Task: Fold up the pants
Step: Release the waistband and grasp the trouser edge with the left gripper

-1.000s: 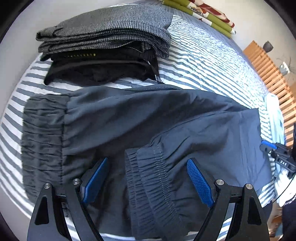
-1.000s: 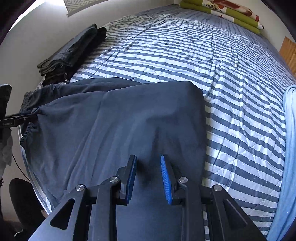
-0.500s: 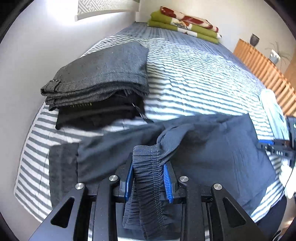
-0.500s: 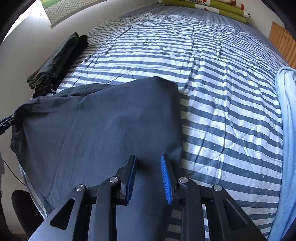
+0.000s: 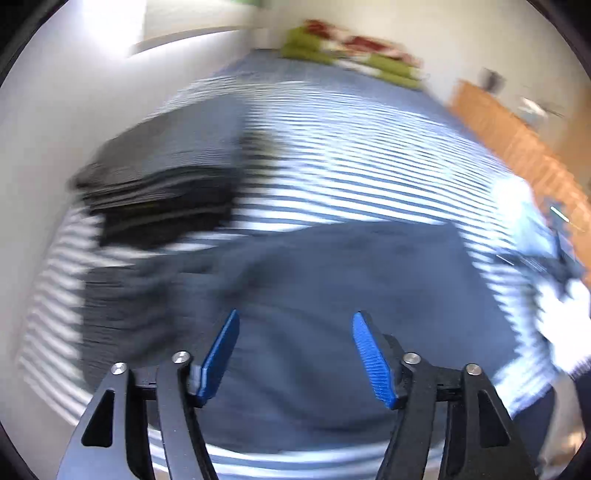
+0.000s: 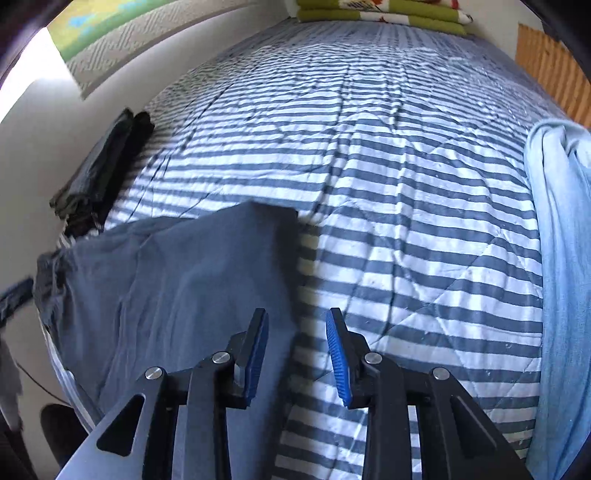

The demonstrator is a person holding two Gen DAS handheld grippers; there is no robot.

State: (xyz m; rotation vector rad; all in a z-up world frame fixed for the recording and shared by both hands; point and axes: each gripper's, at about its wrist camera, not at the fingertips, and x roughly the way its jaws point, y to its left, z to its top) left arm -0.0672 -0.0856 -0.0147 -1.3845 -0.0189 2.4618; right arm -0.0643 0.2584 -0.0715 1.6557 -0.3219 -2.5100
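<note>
The left tongs [image 5: 293, 354] point steeply down over the pants [image 5: 332, 295], jaws spread wide with nothing between them; they have just been opening. The left wrist view is smeared with motion blur, so fine detail is lost. The blue pads [image 5: 371, 358] are ribbed and sit on black angular fingers with silver rivets.

The right tongs [image 6: 297, 354] also tilt steeply down, above the pants' right edge where dark cloth meets bed [image 6: 406, 221]. Their jaws stand partly apart and have just been opening a little; no cloth is pinched, and the pads hang clear of the fabric below.

The pants lie flat on the near end of the bed, a dark slate-blue, thin, matte cloth with soft creases. In the right wrist view their far corner [image 6: 273, 218] is squared off and lies flat on the stripes; the left side bunches up at the bed's edge. In the left wrist view a darker, gathered band shows at the left end, too blurred to read further.

The bed cover is quilted, with blue-grey and white stripes and stitched diagonal lines. A stack [image 5: 162, 184] of folded dark and grey garments sits beyond the pants at the left edge, by the wall. A pale blue cloth [image 6: 561, 258] lies along the right side. Green-edged folded bedding [image 6: 380, 11] rests at the far end.
</note>
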